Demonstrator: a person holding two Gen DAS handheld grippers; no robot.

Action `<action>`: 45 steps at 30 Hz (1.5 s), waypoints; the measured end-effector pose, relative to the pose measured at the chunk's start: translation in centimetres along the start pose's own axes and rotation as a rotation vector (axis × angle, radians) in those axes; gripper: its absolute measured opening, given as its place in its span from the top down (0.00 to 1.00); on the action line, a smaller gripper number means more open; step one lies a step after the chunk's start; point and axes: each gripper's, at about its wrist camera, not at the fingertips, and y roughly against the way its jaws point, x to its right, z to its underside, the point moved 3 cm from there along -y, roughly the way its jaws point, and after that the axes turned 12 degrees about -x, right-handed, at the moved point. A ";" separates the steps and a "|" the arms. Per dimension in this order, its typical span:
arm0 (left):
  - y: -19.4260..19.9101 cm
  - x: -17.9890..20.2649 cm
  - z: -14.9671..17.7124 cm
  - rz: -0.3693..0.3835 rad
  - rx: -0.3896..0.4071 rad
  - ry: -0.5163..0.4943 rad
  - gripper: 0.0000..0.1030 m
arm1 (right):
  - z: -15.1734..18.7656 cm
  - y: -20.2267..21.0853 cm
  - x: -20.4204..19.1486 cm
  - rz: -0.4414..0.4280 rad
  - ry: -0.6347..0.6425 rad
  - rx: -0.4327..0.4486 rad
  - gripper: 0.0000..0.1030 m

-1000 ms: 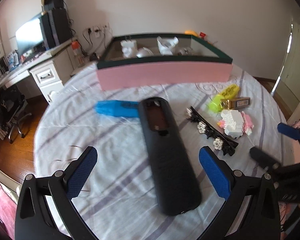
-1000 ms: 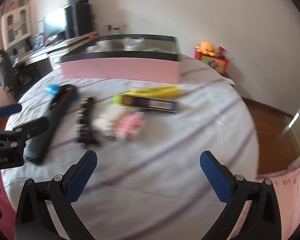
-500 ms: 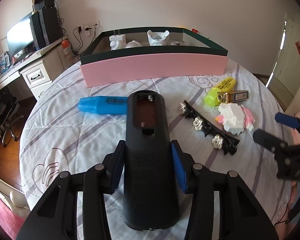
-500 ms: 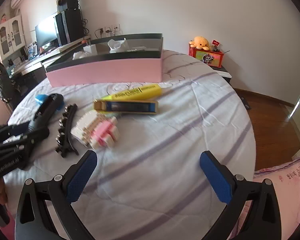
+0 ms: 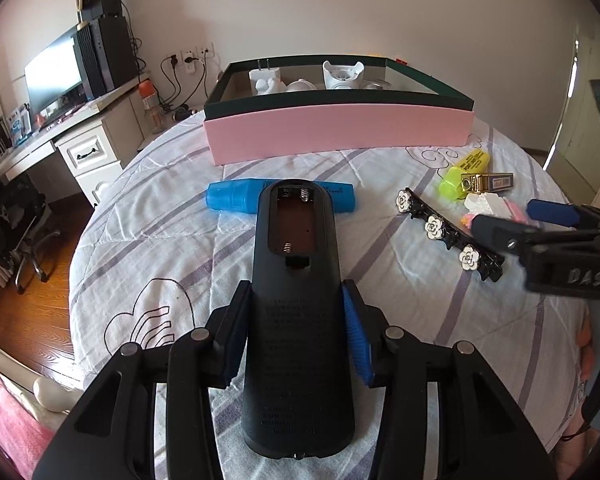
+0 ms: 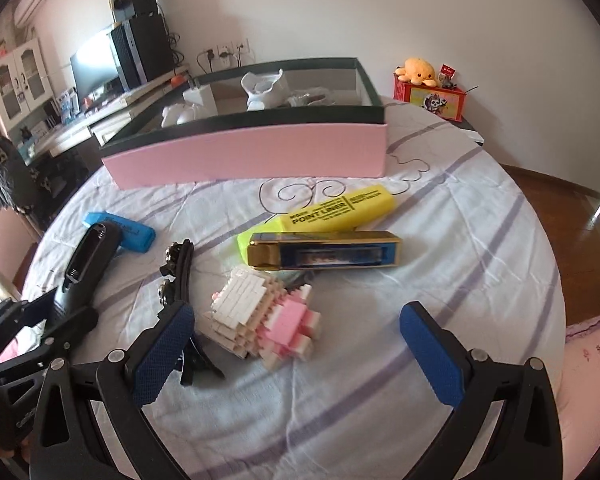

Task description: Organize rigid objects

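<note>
Clamping the black remote [image 5: 296, 320] (battery bay bare) in my left tongs [image 5: 296, 336]; my right tongs [image 6: 296, 344] gape, block toy [image 6: 264, 320] at twelve o'clock.

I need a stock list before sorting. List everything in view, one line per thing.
box: 1, pink with dark rim, far side of bed, white items inside
remote: 1, black, battery bay open, in left grip
blue marker: 1, behind remote
yellow marker: 1, near box
gold case: 1, gold and blue, before yellow marker
hair clip: 1, black, white flowers
block toy: 1, white and pink
left hand-held gripper: shut on remote
right hand-held gripper: open, over block toy
</note>
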 end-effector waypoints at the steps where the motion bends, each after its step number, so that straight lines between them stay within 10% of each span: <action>1: 0.0 0.1 0.0 0.000 0.001 -0.004 0.57 | 0.1 0.0 0.1 -0.006 -0.003 0.003 0.08; 6: -0.1 -0.1 0.0 0.009 0.003 0.007 0.55 | 0.5 0.5 1.3 0.039 -0.004 0.010 0.45; 33: 0.6 -0.4 -1.1 -0.001 0.045 0.007 0.57 | 1.8 2.3 4.0 0.065 -0.026 0.055 0.45; 35: 0.9 -0.5 -1.2 0.008 0.050 0.011 0.57 | 1.7 2.6 3.8 0.059 -0.018 0.053 0.63; 45: 0.7 -0.5 -1.0 0.019 0.029 0.007 0.57 | 1.7 2.1 3.8 0.056 -0.028 0.025 0.60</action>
